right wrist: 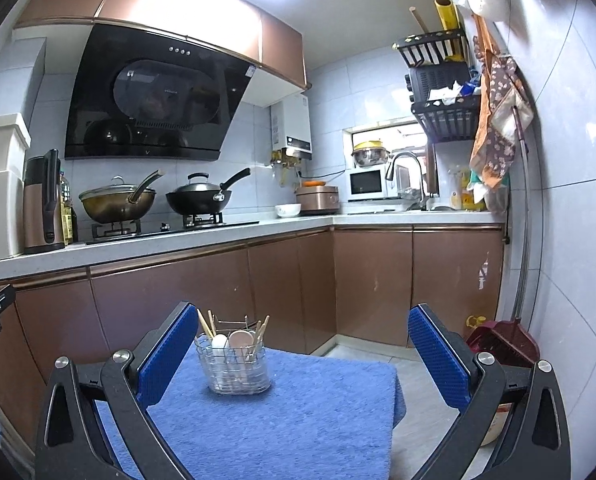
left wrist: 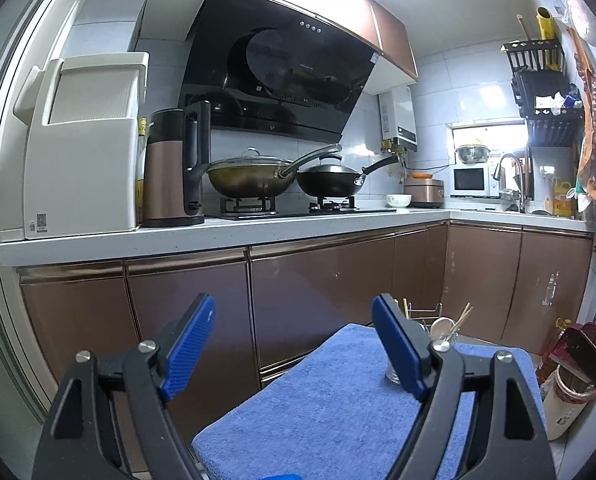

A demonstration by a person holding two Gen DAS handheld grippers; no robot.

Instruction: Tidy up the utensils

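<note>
A wire basket (right wrist: 235,364) is standing upright on a blue towel (right wrist: 281,412), holding spoons (right wrist: 239,338) and chopsticks (right wrist: 205,326). The right gripper (right wrist: 304,350) is hovering above the towel with its jaws spread wide and gripping nothing; the basket is sitting ahead of it, nearer its left finger. The left gripper (left wrist: 293,344) is also hanging open and empty, and the basket (left wrist: 430,322) is peeking out behind its right finger, well apart from the pads.
</note>
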